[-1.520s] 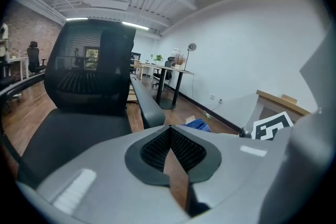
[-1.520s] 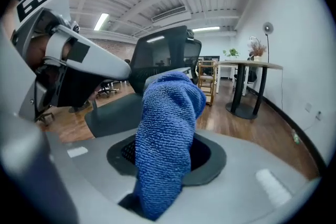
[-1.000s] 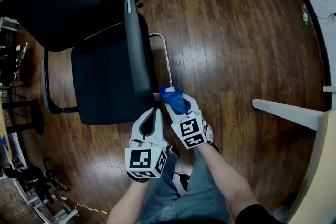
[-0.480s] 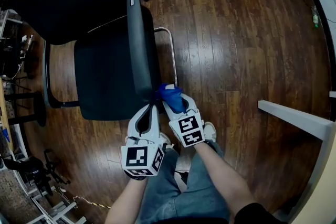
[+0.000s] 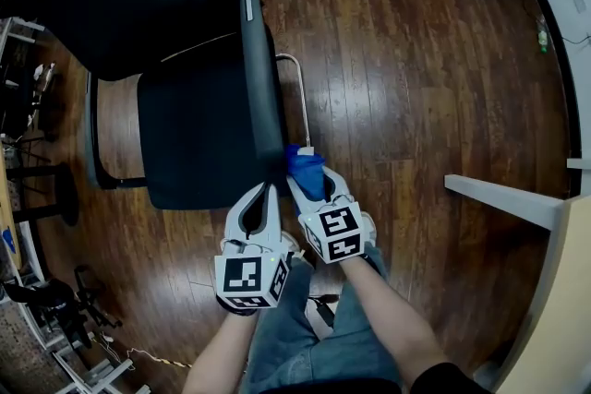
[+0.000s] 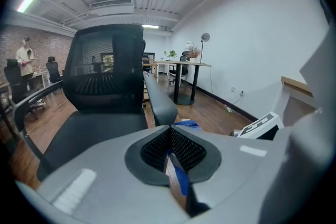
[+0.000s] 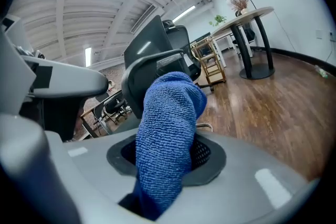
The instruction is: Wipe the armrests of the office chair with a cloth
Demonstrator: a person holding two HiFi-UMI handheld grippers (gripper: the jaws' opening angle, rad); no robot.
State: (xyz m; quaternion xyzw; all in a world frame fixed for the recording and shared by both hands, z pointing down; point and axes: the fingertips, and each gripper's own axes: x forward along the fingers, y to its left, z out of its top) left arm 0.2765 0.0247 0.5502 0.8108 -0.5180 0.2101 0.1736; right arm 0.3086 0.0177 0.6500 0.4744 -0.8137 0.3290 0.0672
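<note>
**A:** Where's the cloth?

**B:** The blue terry cloth [image 5: 305,166] is bunched in the right gripper [image 5: 307,182]. Its jaws pinch the lower part, so a fat roll sticks out past the tips. It sits at the near end of the long black padded armrest [image 5: 261,78], just beside the outer edge. I can't tell whether it actually presses on the pad.

**A:** And the other hand?

**B:** The left gripper [image 5: 267,191] has its jaws pressed together on nothing. Its tips are close to that same end of the armrest, just beside the cloth.

**A:** So what might go wrong?

**B:** Two things, I'd say. The roll is held by a single pinch, so friction along the pad could tug it loose and drop it on the brown wooden floor [image 5: 416,78]. And the black office chair [image 5: 194,143] looks free to turn — nothing braces it. A firm push along the armrest could swing it away, and the stroke would skim only the edge.

**A:** The opposite side?

**B:** The thin far armrest [image 5: 90,134] lies well apart, across the seat — reaching it from here would likely mean leaning over or turning the chair.
</note>
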